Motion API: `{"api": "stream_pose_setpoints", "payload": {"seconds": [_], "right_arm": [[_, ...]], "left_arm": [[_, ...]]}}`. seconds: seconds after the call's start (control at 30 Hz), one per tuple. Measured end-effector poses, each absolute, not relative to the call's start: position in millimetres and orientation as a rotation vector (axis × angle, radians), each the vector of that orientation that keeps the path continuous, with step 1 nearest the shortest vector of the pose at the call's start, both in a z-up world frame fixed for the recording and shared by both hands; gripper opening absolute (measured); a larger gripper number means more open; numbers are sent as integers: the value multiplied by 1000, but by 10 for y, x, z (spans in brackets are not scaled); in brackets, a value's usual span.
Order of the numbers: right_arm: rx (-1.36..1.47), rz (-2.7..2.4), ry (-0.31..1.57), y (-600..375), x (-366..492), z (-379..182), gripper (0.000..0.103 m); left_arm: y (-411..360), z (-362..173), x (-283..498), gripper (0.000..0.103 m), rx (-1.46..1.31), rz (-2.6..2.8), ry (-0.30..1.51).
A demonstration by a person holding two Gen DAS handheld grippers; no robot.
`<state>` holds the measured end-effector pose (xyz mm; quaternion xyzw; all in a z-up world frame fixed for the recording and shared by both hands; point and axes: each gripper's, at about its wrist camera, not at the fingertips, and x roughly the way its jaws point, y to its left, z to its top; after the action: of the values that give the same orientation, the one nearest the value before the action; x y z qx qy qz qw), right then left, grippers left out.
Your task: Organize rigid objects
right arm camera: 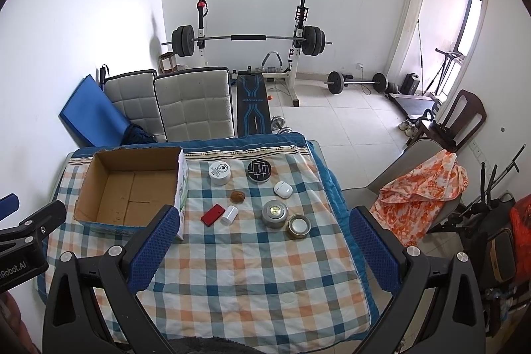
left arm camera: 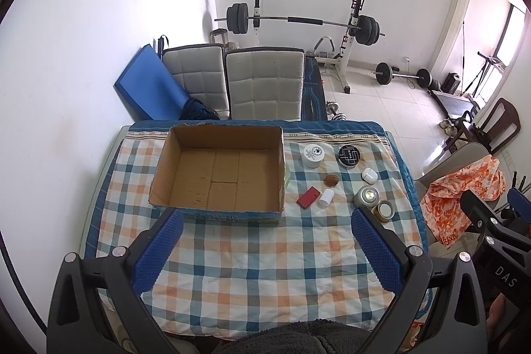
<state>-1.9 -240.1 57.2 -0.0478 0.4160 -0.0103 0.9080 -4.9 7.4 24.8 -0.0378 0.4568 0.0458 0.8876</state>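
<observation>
An open, empty cardboard box [left arm camera: 219, 175] [right arm camera: 129, 188] sits on the checked cloth at the left. To its right lie small items: a white jar [left arm camera: 313, 155] [right arm camera: 219, 172], a black round tin [left arm camera: 348, 155] [right arm camera: 259, 170], a white earbud case [left arm camera: 369, 176] [right arm camera: 282, 189], a brown nut-like object [left arm camera: 331, 180] [right arm camera: 238, 196], a red flat box [left arm camera: 308, 196] [right arm camera: 212, 214], a white small bottle [left arm camera: 326, 197] [right arm camera: 230, 214], a silver tin [left arm camera: 365, 196] [right arm camera: 274, 213] and a gold-rimmed tin [left arm camera: 385, 210] [right arm camera: 298, 226]. My left gripper [left arm camera: 265, 251] and right gripper [right arm camera: 264, 251] are open, empty, above the near cloth.
The table [left arm camera: 232, 254] is covered by a checked cloth with a blue border. Two grey padded chairs [left arm camera: 265, 82] stand behind it. An orange patterned cloth [right arm camera: 418, 188] hangs on a chair at the right. Gym gear [right arm camera: 245, 38] stands on the tiled floor beyond.
</observation>
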Motion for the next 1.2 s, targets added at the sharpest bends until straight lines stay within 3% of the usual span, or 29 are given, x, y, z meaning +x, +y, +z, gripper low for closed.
{"api": "stream_pose_setpoints", "payload": {"seconds": [1.2], "right_arm": [[-93, -32, 828, -2402, -34, 665, 103]], "left_arm": [[0, 394, 24, 103, -71, 95, 927]]}}
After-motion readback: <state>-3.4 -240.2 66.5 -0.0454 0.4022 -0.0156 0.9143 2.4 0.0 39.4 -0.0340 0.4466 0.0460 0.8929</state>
